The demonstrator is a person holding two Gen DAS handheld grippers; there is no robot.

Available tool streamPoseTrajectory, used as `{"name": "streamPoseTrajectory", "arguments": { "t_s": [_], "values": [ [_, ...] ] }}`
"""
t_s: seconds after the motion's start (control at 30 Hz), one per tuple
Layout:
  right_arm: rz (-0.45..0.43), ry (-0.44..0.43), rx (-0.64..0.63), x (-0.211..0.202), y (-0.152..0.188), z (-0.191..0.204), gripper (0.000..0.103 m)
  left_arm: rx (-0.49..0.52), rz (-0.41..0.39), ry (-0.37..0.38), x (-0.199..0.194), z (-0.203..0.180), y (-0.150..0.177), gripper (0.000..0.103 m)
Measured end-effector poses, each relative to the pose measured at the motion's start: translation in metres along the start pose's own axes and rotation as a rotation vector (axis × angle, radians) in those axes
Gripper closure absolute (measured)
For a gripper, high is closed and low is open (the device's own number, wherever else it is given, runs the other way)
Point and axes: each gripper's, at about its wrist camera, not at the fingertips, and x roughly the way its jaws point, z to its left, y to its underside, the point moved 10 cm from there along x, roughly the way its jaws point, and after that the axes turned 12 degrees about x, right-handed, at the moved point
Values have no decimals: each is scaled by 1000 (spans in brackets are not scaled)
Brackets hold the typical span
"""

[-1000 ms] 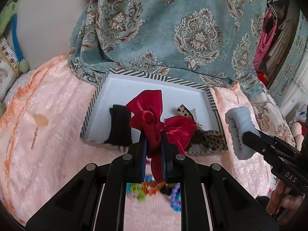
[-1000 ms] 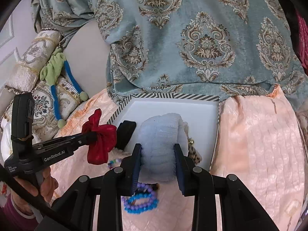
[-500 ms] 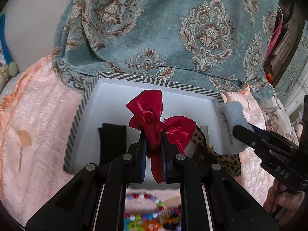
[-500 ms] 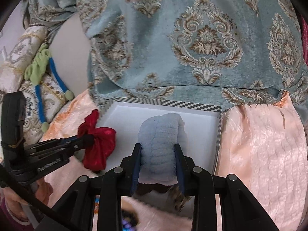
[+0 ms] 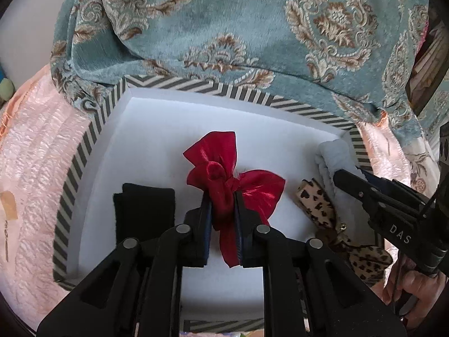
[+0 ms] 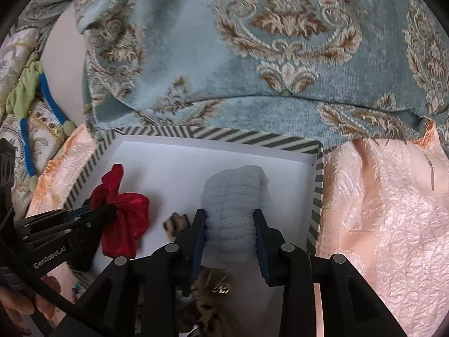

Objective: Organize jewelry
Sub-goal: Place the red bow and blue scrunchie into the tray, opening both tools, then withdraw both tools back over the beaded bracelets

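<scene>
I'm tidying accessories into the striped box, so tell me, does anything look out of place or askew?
Nothing looks spilled or damaged. The one untidy item is the leopard-print fabric bow: it sprawls crookedly along the right side of the white-lined striped box, while the black folded band lies flat on the left.

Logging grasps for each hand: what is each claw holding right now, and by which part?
The left claw pinches the red bow at its knot. The right claw squeezes the pale blue fluffy band across its near end.
</scene>
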Motion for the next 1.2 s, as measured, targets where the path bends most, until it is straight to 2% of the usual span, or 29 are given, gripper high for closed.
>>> {"name": "streamPoseTrajectory", "arguments": {
  "t_s": [0.03, 0.07, 0.1, 0.13, 0.2, 0.43, 0.53, 0.63, 0.87, 1.0, 1.2],
  "values": [
    [1, 5, 0, 3, 0, -2, 72, -2, 3, -6, 2, 0, 1, 85],
    [2, 5, -2, 6, 0, -2, 65, -1, 4, -8, 3, 0, 2, 81],
    [1, 8, -1, 8, -1, -4, 55, 0, 7, -14, 4, 1, 3, 69],
    [0, 14, 2, 9, 0, -6, 53, 0, 8, -19, 4, 1, 4, 58],
    [0, 12, 6, 7, 2, -7, 53, -3, 2, -16, 1, 2, 5, 54],
    [-41, -11, 24, -20, 6, -7, 52, 5, -32, -19, -22, -3, 6, 49],
    [-56, -19, 39, -35, 9, -6, 45, 20, -49, -29, -35, -8, 9, 49],
    [-74, -26, 41, -51, 14, -2, 43, 37, -65, -48, -50, -12, 15, 49],
    [-109, -43, 40, -92, 34, 16, 41, 53, -114, -101, -89, -20, 31, 49],
    [-129, -55, 32, -116, 49, 32, 35, 61, -140, -131, -111, -24, 44, 49],
    [-143, -62, 15, -143, 70, 52, 34, 46, -167, -157, -141, -26, 66, 48]
  ]
}}
